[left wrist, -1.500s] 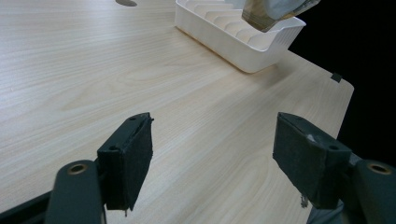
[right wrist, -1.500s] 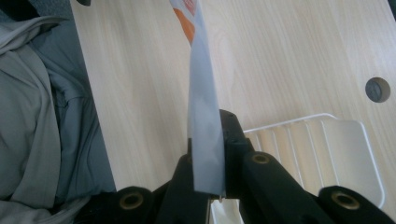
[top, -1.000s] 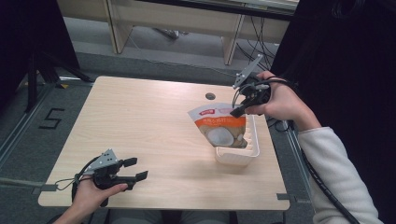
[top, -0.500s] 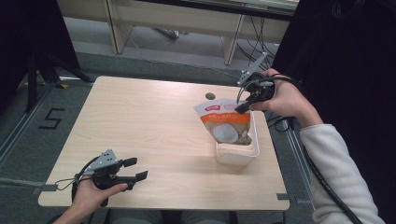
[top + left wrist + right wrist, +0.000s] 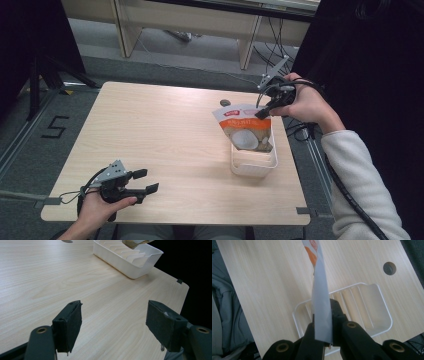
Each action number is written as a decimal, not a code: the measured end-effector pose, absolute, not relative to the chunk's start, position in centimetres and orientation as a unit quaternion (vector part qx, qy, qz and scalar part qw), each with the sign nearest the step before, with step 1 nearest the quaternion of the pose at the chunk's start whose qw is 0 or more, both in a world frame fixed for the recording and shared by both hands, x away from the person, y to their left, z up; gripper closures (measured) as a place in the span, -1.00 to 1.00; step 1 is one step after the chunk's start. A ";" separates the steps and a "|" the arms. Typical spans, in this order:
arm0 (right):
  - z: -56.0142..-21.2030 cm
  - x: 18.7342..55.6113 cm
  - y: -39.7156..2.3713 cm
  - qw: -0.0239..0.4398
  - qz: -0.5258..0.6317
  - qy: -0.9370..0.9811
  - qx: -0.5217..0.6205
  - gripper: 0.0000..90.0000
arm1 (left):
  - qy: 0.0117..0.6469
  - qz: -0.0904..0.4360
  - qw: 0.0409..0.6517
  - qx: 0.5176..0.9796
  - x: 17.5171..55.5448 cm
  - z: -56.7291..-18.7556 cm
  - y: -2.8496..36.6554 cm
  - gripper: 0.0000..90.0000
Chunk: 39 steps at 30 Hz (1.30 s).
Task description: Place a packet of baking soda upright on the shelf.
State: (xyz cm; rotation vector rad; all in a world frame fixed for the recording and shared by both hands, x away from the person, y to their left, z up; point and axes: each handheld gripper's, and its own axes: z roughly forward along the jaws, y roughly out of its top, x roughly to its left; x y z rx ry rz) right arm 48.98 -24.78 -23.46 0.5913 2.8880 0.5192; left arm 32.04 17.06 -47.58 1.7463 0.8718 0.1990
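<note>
The right tool (image 5: 263, 111), at about 2 o'clock on the table (image 5: 165, 130) in the high view, is clamped on the upper right corner of a pouch (image 5: 245, 131). In the right gripper view the jaws pinch the grey top edge of the pouch (image 5: 321, 302) flat between the pads, with no gap visible.

The pouch hangs from that grip over the far end of a white tray (image 5: 252, 165). Its long axis runs roughly top to bottom, tilted: the top seal leans toward 11 o'clock and the bottom end points down into the tray. The printed face, orange band above a coconut picture, is turned toward the person's side of the table. Whether the bottom edge touches the tray floor cannot be told.

The tray lies at about 4 o'clock on the table, its long side running from near edge to far edge, ribbed inside (image 5: 362, 302).

The left tool (image 5: 142, 182) rests at 7 o'clock, well apart from the tray, jaws spread wide with nothing between them; bare table (image 5: 107, 302) shows between the pads.
</note>
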 end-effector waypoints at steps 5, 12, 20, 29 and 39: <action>-23.6 49.4 -24.9 0.075 0.173 0.963 0.193 1.00 | 0.369 0.084 0.556 0.740 32.1 -47.6 17.0 -0.38; -23.9 49.8 -25.0 0.068 0.167 0.963 0.200 1.00 | 0.368 0.084 0.557 0.740 32.1 -47.6 17.0 -0.38; -24.2 50.2 -25.1 0.070 0.166 0.962 0.204 1.00 | 0.365 0.084 0.557 0.742 32.1 -47.6 17.0 -0.38; -24.5 50.6 -25.1 0.072 0.161 0.963 0.203 1.00 | 0.357 0.087 0.557 0.745 32.2 -47.6 17.0 -0.38; -25.0 50.8 -25.0 0.077 0.155 0.967 0.185 1.00 | 0.356 0.088 0.558 0.744 32.2 -47.6 17.0 -0.38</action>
